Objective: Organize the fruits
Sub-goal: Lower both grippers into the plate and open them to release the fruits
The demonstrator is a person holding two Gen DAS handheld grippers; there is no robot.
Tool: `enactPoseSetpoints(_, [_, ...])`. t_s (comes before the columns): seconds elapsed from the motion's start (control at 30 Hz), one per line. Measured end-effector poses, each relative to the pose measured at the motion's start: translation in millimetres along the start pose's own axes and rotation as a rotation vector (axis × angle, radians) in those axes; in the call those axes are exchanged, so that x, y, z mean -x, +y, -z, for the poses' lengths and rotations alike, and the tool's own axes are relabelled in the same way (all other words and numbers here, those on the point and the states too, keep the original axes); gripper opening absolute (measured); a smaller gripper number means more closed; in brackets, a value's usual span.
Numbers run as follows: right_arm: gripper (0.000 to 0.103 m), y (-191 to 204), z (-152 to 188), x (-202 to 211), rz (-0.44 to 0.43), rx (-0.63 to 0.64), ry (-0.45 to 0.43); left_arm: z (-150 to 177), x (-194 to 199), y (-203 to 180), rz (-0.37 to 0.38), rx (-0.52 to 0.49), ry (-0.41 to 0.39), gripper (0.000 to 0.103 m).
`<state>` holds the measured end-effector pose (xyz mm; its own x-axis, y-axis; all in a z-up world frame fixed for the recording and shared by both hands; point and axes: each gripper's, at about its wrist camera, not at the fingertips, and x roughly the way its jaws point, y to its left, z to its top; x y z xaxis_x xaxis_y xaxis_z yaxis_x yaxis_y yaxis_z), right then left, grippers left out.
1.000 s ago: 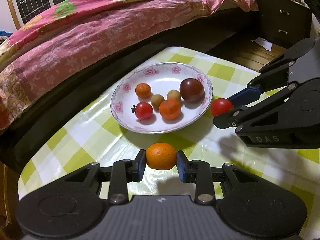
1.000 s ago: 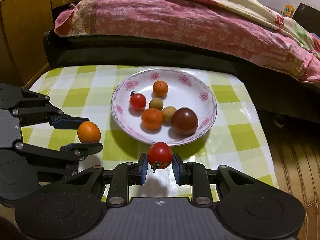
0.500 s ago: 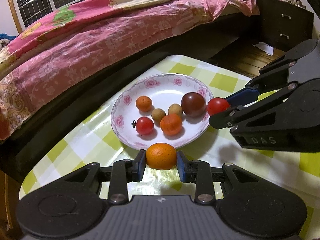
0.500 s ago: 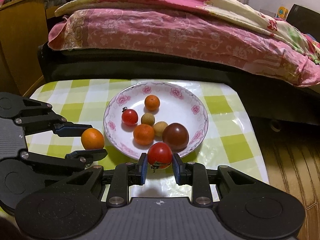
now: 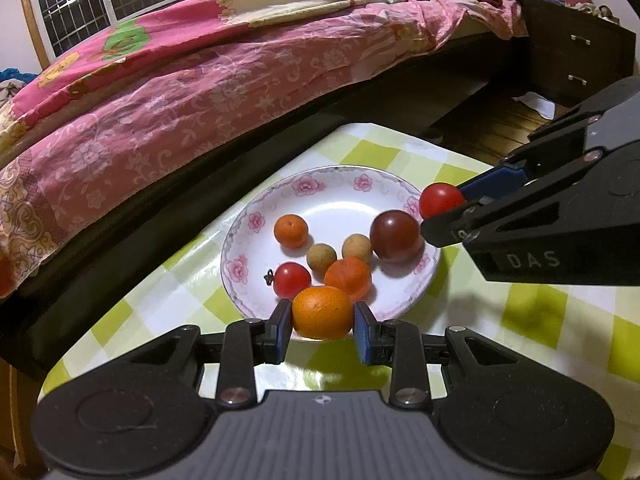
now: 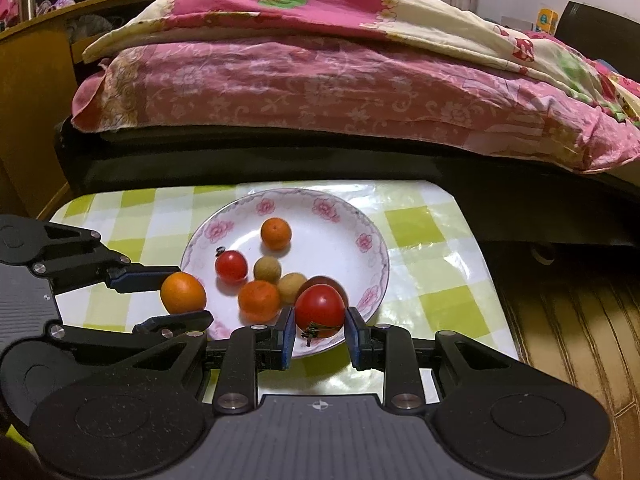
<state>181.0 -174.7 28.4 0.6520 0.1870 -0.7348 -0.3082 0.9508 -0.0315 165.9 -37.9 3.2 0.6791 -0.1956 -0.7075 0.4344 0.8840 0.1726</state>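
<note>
Fruits are partly gathered on a white plate (image 5: 256, 256) with pink flowers round its rim, and two more are held above its edges. The plate sits on a desk (image 6: 416, 224) covered in a green and white checked cloth, just beside a bed (image 6: 320, 92) with a pink flowered cover.

The left gripper (image 5: 322, 322) is closed on an orange (image 5: 322, 312), pinched between its blue pads over the near rim of the plate in the left wrist view. In the right wrist view that orange (image 6: 183, 293) hangs at the plate's left edge.

The right gripper (image 6: 319, 330) is clamped on a red tomato (image 6: 320, 310) with its green stem pointing down, above the plate's near right rim. From the left wrist view the same tomato (image 5: 441, 199) sits at the far right rim, touching the blue pad.

On the plate lie a small orange (image 5: 291, 231) towards the far side, a small red tomato (image 5: 292, 279) with a dark stem on the left, a mandarin (image 5: 347, 277) nearest the left gripper, two round tan fruits (image 5: 321, 256) side by side in the middle, and a dark reddish brown fruit (image 5: 395, 235) at the right, just beside the held tomato.

A dark drawer cabinet (image 5: 580, 52) stands far right.
</note>
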Motion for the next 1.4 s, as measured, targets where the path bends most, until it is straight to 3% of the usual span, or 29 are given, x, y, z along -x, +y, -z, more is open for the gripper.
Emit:
enactPoseSetpoints(0.5, [0.023,-19.7,-20.8,-35.7,-0.028,-0.040,-0.001,-20.7,-27.8,24.8,-0.008,0.116,-0.003,0.040])
enactPoseSetpoints(1.4, [0.024,-19.3,-35.4,-76.5,-0.078,-0.028,0.010,-31.2,-58.7,34.9,-0.023,0.100,-0.001,0.040])
